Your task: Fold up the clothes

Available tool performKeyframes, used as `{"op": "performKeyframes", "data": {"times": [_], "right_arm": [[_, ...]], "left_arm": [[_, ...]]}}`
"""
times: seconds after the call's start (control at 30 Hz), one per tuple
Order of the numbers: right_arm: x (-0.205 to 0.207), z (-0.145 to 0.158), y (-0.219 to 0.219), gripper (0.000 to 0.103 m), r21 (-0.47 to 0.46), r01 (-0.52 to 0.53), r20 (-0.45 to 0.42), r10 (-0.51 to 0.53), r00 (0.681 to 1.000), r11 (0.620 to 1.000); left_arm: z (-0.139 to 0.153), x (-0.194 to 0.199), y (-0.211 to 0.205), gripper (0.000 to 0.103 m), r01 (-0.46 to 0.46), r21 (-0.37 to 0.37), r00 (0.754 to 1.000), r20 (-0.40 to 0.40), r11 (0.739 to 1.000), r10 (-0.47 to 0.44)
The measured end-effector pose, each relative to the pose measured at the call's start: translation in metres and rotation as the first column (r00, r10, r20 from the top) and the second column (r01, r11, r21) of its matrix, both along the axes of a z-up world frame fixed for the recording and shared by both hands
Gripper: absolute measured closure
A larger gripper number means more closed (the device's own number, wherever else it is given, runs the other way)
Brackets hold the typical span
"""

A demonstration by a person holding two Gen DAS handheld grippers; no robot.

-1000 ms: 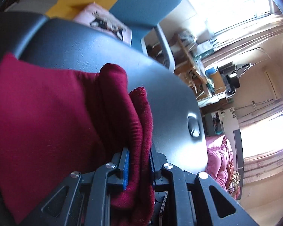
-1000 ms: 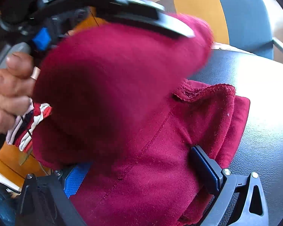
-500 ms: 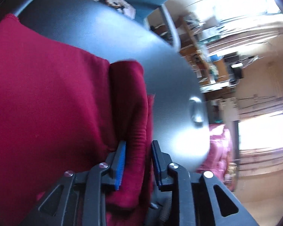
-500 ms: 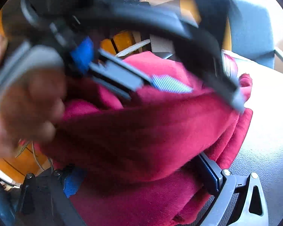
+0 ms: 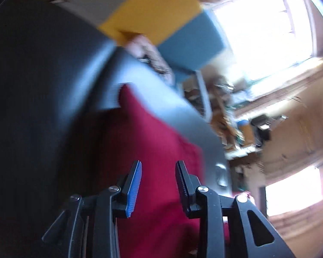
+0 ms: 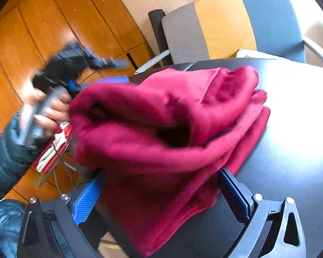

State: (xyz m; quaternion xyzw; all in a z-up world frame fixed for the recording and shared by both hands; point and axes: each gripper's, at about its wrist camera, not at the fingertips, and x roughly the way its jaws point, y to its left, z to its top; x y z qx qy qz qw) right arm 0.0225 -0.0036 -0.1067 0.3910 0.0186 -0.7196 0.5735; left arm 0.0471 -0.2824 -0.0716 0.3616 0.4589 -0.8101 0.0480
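While the left view is pretty smeared, here's what shows:
garment: dark red garment [image 6: 172, 133] bunched in loose folds on the black table [image 6: 290, 129]
left gripper [image 5: 158, 185]: jaws opening, nothing pinched, red cloth just behind them
right gripper [image 6: 161, 195]: jaws spread wide with the cloth's near edge between them; pressing or not, can't tell
hand [image 6: 47, 109]: holds the left tool, off the table's left side
background: grey-yellow-blue chair [image 6: 226, 23]

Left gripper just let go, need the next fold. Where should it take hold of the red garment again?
On the red garment, probably take the puffed top fold nearest the left gripper, whose jaws are opening with nothing between them. Come from that side: the fold's rounded lip faces it.
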Motion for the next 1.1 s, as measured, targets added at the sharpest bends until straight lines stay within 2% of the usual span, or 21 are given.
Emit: {"op": "performKeyframes", "data": {"times": [0.13, 0.23, 0.3, 0.37, 0.43, 0.53, 0.6, 0.67, 0.73, 0.83, 1.0, 1.1], "right_arm": [[0.02, 0.003, -0.008, 0.0, -0.024, -0.052, 0.03, 0.053, 0.998, 0.998], [0.017, -0.002, -0.01, 0.0, -0.005, -0.066, 0.056, 0.066, 0.996, 0.998], [0.014, -0.004, -0.015, 0.0, 0.013, -0.07, 0.072, 0.069, 0.995, 0.997], [0.017, -0.007, -0.008, 0.0, 0.034, -0.04, 0.073, 0.038, 0.997, 0.999], [0.018, -0.009, 0.002, 0.0, 0.043, 0.006, 0.088, -0.01, 0.996, 0.999], [0.025, 0.003, 0.013, 0.0, 0.04, 0.02, 0.081, -0.024, 0.996, 0.999], [0.033, 0.014, 0.009, 0.0, 0.038, -0.005, 0.048, 0.003, 0.999, 0.999], [0.039, 0.021, 0.001, 0.0, 0.077, -0.018, 0.0, 0.018, 1.0, 0.997], [0.043, 0.023, -0.003, 0.0, 0.123, -0.008, -0.041, 0.013, 0.999, 0.992], [0.046, 0.031, 0.005, 0.0, 0.133, 0.017, -0.058, -0.01, 0.998, 0.991], [0.052, 0.035, 0.0, 0.0, 0.072, -0.082, 0.015, 0.081, 0.997, 0.994], [0.045, 0.007, -0.016, 0.0, 0.083, -0.111, 0.089, 0.104, 0.991, 0.99]], "left_arm": [[-0.008, 0.0, 0.029, 0.073, 0.044, -0.126, 0.999, -0.001, 0.991, -0.044], [0.0, -0.004, 0.053, 0.073, 0.09, -0.268, 0.995, -0.017, 0.959, -0.098], [0.008, -0.002, 0.066, 0.073, 0.13, -0.359, 0.989, -0.02, 0.924, -0.146], [0.011, 0.0, 0.078, 0.072, 0.179, -0.446, 0.98, 0.001, 0.877, -0.199], [0.005, 0.001, 0.088, 0.072, 0.246, -0.487, 0.965, 0.043, 0.838, -0.258], [-0.004, 0.019, 0.075, 0.071, 0.27, -0.481, 0.958, 0.051, 0.834, -0.281], [-0.003, 0.024, 0.067, 0.07, 0.256, -0.466, 0.962, 0.041, 0.847, -0.268], [0.003, 0.03, 0.062, 0.07, 0.231, -0.457, 0.968, 0.021, 0.859, -0.249], [0.014, 0.032, 0.065, 0.073, 0.213, -0.482, 0.968, -0.015, 0.85, -0.251], [0.026, 0.027, 0.079, 0.073, 0.226, -0.514, 0.953, -0.061, 0.827, -0.298], [0.007, 0.014, 0.103, 0.073, 0.342, -0.472, 0.914, -0.035, 0.813, -0.404], [-0.006, 0.023, 0.115, 0.073, 0.387, -0.428, 0.889, -0.06, 0.816, -0.454]]}}
